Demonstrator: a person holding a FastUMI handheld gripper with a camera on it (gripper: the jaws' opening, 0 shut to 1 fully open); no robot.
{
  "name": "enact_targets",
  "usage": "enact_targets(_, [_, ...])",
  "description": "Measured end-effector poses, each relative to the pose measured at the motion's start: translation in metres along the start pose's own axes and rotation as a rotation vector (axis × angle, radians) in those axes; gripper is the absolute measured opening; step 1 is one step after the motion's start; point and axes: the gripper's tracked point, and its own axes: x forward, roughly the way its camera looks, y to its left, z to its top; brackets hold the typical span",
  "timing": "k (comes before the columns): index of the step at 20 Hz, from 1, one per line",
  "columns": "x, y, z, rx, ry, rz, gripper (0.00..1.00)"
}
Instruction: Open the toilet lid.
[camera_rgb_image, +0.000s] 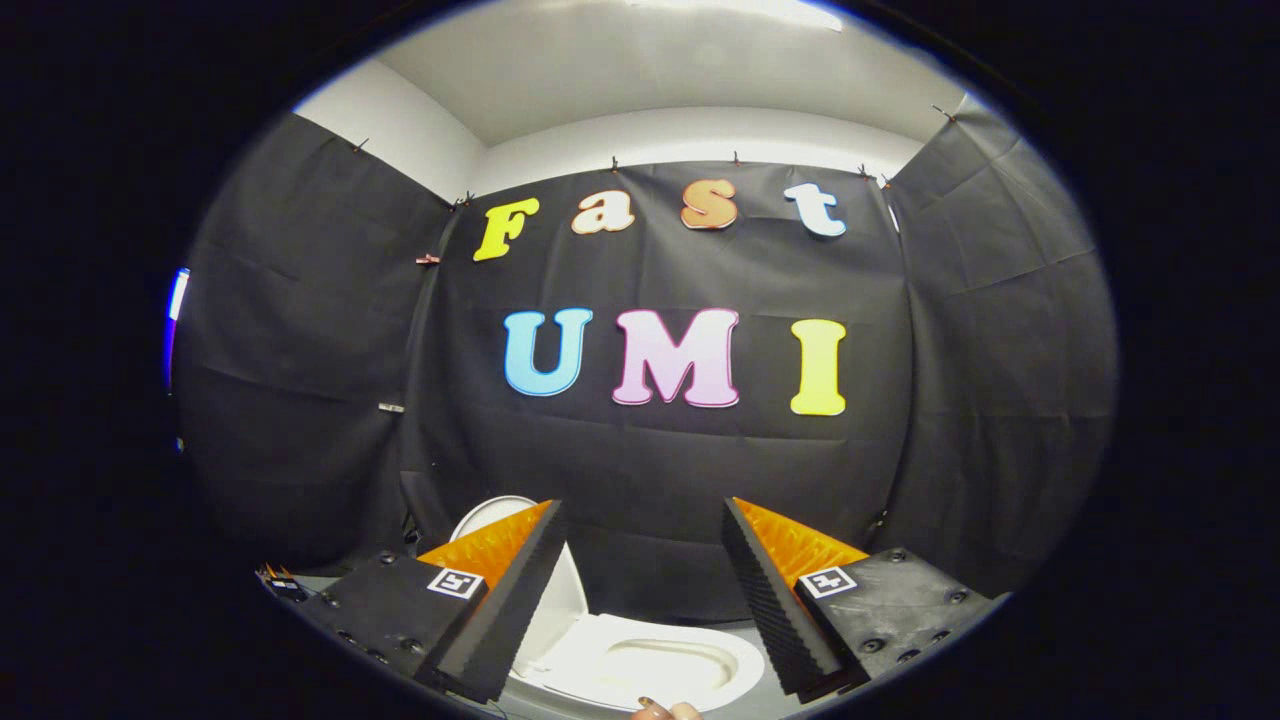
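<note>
1. We see the gripper (640, 590) with its fingers (500, 620) spread wide apart, nothing held between them.
2. The toilet (650, 670), white, sits below and just beyond the fingers.
3. The toilet lid (495, 515) stands raised behind the toilet's bowl, partly hidden by one finger.
4. A fingertip (665, 710) shows at the toilet's near rim.
</note>
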Motion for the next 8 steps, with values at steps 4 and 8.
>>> enact_targets(4, [-0.021, -0.037, 0.018, 0.029, -0.029, -0.038, 0.99])
enact_targets(8, [-0.034, -0.055, 0.037, 0.029, -0.082, -0.044, 0.98])
